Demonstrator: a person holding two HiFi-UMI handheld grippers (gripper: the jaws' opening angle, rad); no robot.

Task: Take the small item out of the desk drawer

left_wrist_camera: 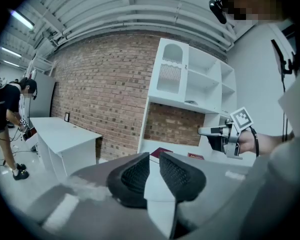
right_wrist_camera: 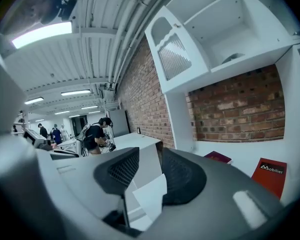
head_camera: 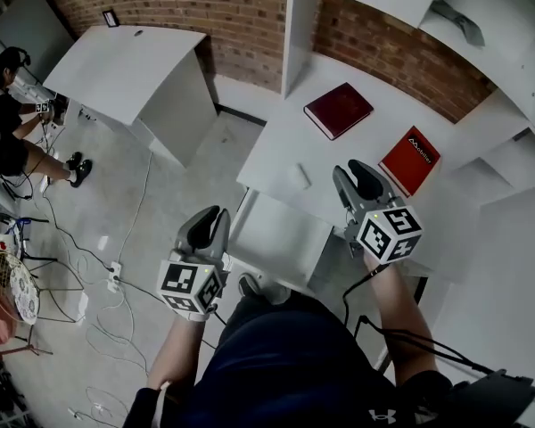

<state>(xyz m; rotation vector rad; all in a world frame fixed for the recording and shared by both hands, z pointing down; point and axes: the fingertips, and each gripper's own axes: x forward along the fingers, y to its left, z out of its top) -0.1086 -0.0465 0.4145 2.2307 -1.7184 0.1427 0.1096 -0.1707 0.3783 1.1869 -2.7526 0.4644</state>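
Lying on desk (head_camera: pixel 276 163): two books (head_camera: pixel 338 109)

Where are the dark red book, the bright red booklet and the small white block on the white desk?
dark red book (head_camera: pixel 338 110), head view, middle of cover.
bright red booklet (head_camera: pixel 410 160), head view, middle of cover.
small white block (head_camera: pixel 299 176), head view, its top face.

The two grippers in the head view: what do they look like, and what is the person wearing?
Both the left gripper and the right gripper are grey, rounded shells ending in two jaws lined with black, ribbed pads. Each carries a white cube printed with black square markers. A black cable trails from the right one. The person wears a dark top.
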